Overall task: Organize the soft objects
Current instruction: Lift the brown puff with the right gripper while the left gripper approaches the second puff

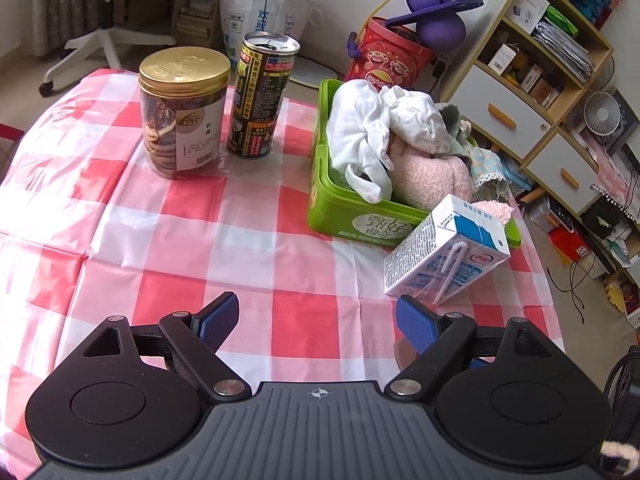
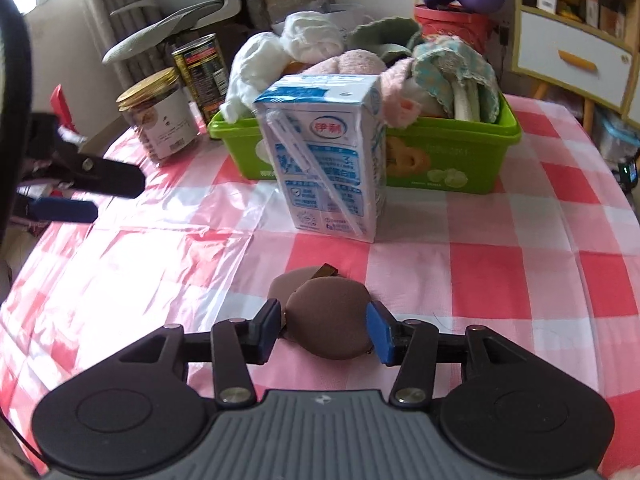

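1. Right gripper: nearest the lens, pointing down at the bench; its blue pads flank a brown padded eye mask that lies on the checked cloth. Whether the pads press the mask or merely stand beside it cannot be told; the jaws are part-way apart, with the mask between them
2. Brown padded eye mask: on the near side of the milk carton, apart from it. Judged light, soft and compressible, with a smooth fabric face that may slide on the plastic cloth; a hold across one rounded cup, pinching its full thickness, looks most secure
3. Milk carton: landmark, upright, straw taped to its front, standing directly in front of the green bin
4. Green bin: behind the carton, already heaped with soft goods, namely white cloths, a pink fluffy piece and lace-edged fabric
5. Left gripper: released, jaws wide, nothing between them, hovering over bare cloth on the near left of the carton
6. Gold-lidded jar and dark can: rigid items, far left of the carton, beside the bin
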`<state>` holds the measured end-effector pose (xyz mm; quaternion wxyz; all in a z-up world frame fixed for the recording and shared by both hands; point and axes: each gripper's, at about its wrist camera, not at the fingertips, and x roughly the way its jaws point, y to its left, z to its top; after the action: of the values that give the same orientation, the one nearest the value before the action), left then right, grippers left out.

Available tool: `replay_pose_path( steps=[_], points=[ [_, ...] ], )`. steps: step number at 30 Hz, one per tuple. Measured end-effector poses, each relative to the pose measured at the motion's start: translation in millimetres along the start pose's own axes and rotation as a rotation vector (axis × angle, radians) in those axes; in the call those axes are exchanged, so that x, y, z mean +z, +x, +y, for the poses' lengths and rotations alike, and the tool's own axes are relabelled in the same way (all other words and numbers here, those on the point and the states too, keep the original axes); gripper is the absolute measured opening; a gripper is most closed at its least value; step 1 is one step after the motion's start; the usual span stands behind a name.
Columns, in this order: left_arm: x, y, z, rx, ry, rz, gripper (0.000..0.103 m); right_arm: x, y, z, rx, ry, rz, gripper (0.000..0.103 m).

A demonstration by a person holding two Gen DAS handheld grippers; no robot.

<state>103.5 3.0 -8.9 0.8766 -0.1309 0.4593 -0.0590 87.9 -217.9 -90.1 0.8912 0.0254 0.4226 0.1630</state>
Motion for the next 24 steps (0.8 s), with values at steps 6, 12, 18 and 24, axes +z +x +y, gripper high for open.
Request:
replay_pose_path(
  steps=[6, 12, 18, 24],
  points=[
    [-5, 3, -3, -0.006, 0.023, 0.013, 0.084, -4, -6, -3, 0.014, -0.028, 0.004, 0.009],
    [-11, 6, -11, -0.033, 0.051, 0.029, 0.084, -7, -17, -10, 0.041, -0.006, 0.012, 0.0],
    [-16, 9, -23, -0.044, 0.086, 0.034, 0.084, -7, -29, -35, 0.009, 0.089, 0.01, 0.0],
    [-22, 13, -34, -0.064, 0.12, 0.045, 0.083, -6, -43, -64, 0.004, 0.206, -0.014, 0.0]
  ],
)
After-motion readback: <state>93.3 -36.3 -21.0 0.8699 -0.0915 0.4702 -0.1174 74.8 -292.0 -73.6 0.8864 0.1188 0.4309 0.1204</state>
